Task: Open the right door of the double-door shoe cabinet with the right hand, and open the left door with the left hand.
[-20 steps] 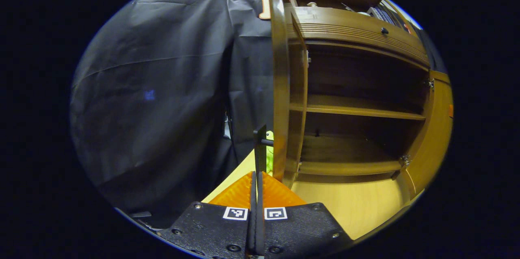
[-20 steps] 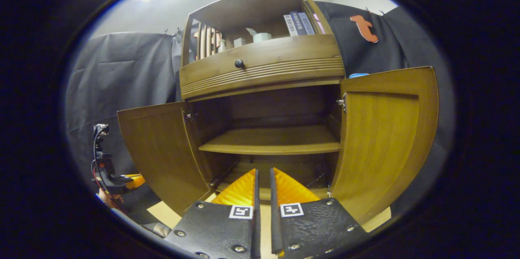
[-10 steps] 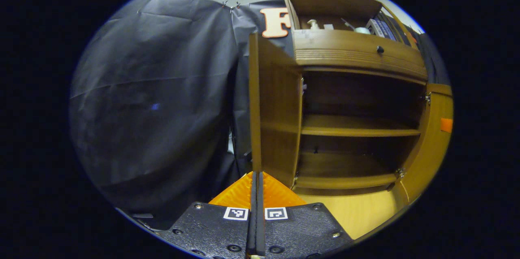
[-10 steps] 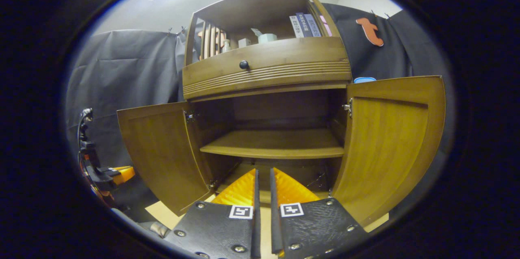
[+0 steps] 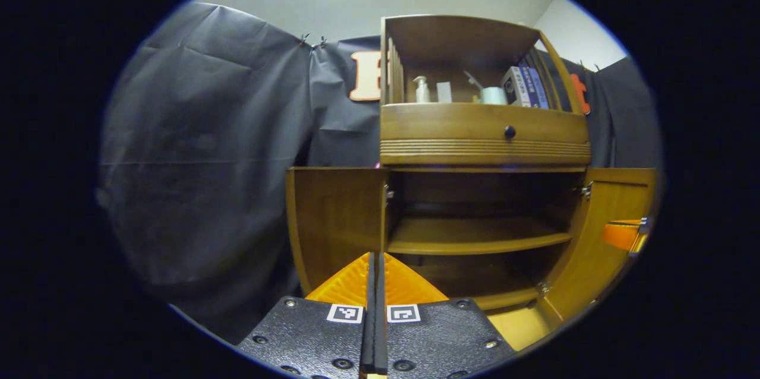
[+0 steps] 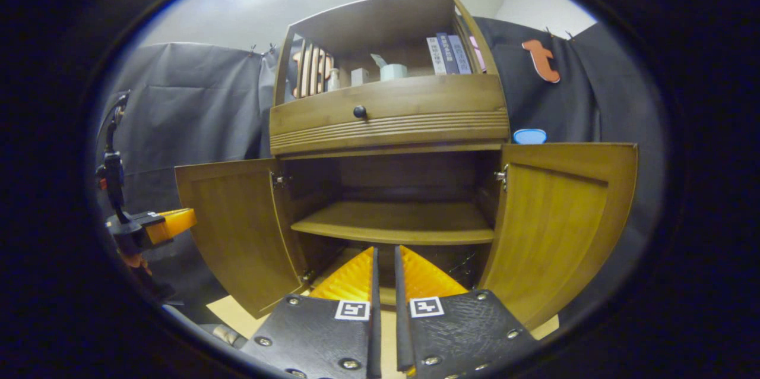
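Observation:
The brown wooden shoe cabinet [image 6: 389, 114] stands with both doors swung out. In the right gripper view the left door [image 6: 237, 230] and the right door [image 6: 558, 224] flank the bare inner shelf [image 6: 398, 221]. My right gripper [image 6: 385, 260] faces the shelf from a distance, its orange fingers a narrow slit apart with nothing between them. The left gripper [image 6: 169, 221] hangs off to the left of the left door, apart from it. In the left gripper view my left gripper [image 5: 376, 263] is shut and empty, in front of the left door [image 5: 335, 218]; the right door [image 5: 605, 248] shows beside the other gripper's orange finger [image 5: 620, 235].
A drawer with a dark knob [image 6: 360, 111] sits above the doors. The open top shelf holds books [image 6: 445, 53], a cup [image 6: 393, 71] and a bottle [image 5: 421, 89]. Black cloth hangs behind and on both sides. Light wooden floor [image 5: 522, 325] lies in front.
The left gripper has backed away from the left door's edge and turned right, so the cabinet front now faces it. The right gripper view has shifted only slightly.

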{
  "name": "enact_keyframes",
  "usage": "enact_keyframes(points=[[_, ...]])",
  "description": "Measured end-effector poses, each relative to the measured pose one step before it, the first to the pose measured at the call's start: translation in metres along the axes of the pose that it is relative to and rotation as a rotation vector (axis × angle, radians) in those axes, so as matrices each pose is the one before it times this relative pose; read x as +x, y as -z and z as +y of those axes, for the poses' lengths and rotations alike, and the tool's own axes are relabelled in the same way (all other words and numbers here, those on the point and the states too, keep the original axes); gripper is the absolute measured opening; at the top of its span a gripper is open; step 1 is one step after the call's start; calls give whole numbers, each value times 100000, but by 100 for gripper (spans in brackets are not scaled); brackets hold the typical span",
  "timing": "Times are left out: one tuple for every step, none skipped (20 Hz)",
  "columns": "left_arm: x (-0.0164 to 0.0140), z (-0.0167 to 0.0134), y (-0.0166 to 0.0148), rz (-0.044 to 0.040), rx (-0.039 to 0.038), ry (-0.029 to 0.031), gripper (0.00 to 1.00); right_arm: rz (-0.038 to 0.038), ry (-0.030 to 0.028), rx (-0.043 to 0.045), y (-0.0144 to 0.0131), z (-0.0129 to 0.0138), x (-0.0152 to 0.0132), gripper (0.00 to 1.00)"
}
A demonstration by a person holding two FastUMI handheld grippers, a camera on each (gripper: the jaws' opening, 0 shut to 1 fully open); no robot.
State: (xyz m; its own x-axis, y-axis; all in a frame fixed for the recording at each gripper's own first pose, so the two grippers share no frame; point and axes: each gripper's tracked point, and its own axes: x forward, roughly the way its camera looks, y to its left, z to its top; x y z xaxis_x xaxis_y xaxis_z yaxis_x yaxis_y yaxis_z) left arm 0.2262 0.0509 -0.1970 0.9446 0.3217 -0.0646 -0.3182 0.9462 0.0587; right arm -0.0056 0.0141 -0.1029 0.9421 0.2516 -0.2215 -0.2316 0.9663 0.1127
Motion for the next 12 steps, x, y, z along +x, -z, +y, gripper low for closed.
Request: enact_keyframes(points=[[95,-743,-482,-915,-645,2363,0,-1309,915,-635,-612,-69,-327,10],[23,-1015,-272,-802,-1045,2846,1,-1460,593,-668,-695,-7,-372,10],[98,-1049,-410,-515,-1273,2927,1,-1437,695,-724,-634,64,-287,10],[226,-1171,-358,-782,-701,2890,1,-1326,817,-767,-696,-84,-284,10],[210,-880,-444,-942,-74,2541,0,-903,817,-701,-503,-7,-309,10],[157,-724,-373,-1097,309,2348,0,-566,634,-453,-485,19,-306,10],[-3,-597,-327,-899,650,2336,0,-531,436,74,-376,87,-245,10],[-9,-604,-89,-570,333,2318,0,-464,143,372,-383,73,-225,11],[-148,-663,-214,-563,-321,2466,0,-345,397,365,-301,45,-154,11],[174,-1137,-278,-360,-495,2671,1,-185,672,262,-310,-35,-187,10],[32,-867,-119,-323,-581,2251,1,-278,591,267,-169,55,-310,10],[102,-803,-95,-84,-487,1931,0,-165,763,359,-185,76,-357,10]])
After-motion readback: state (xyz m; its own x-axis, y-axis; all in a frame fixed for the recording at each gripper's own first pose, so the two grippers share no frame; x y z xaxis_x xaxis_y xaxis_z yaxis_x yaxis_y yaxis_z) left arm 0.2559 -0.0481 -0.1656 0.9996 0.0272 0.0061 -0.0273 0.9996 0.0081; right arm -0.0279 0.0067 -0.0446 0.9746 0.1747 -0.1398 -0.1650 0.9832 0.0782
